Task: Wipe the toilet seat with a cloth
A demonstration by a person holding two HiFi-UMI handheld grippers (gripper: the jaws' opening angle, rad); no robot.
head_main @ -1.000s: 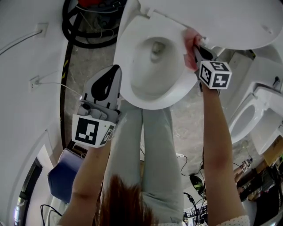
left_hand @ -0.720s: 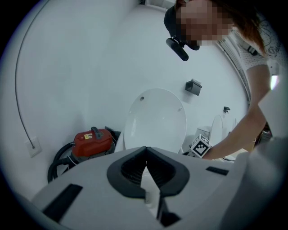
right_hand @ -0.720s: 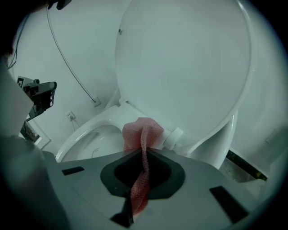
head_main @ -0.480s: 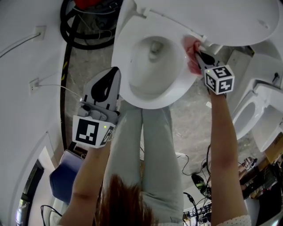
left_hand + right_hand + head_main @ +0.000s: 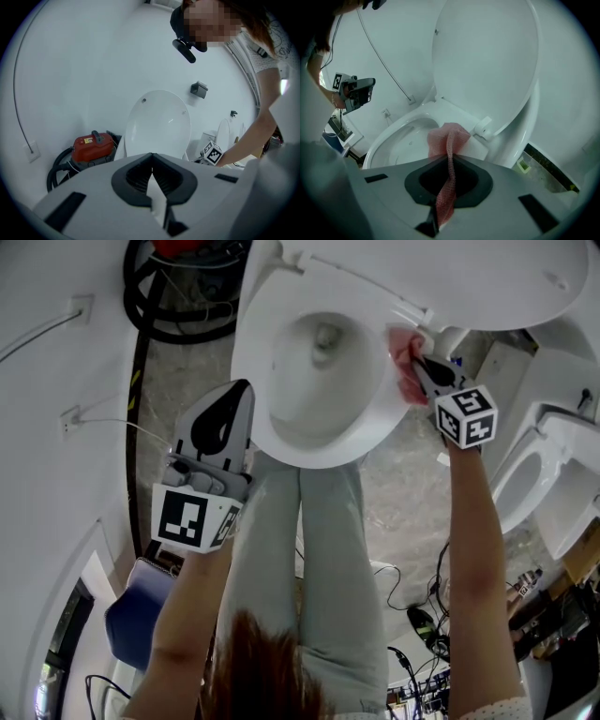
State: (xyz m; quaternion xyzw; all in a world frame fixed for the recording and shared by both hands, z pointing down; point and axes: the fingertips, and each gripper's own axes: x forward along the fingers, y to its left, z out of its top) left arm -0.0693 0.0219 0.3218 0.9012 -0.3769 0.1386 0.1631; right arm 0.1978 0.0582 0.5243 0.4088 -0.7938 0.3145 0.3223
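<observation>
A white toilet seat (image 5: 367, 424) rings the bowl, with the lid (image 5: 441, 277) raised behind it. My right gripper (image 5: 419, 365) is shut on a pink cloth (image 5: 407, 364), which lies on the seat's right rear part near the hinge. In the right gripper view the pink cloth (image 5: 447, 140) runs from between the jaws onto the seat (image 5: 384, 140) beside the hinge (image 5: 483, 127). My left gripper (image 5: 220, 427) hovers left of the bowl, off the seat, its jaws together with nothing held. From the left gripper view, the lid (image 5: 159, 124) stands upright.
A red vacuum (image 5: 92, 146) with a black hose (image 5: 178, 320) sits at the wall behind the toilet. A second toilet (image 5: 544, 488) stands at the right. The person's legs (image 5: 309, 549) are close before the bowl. Cables (image 5: 422, 624) lie on the floor.
The right gripper with the pink cloth has slid slightly along the seat's right side, staying near the hinge. The left gripper has not moved.
</observation>
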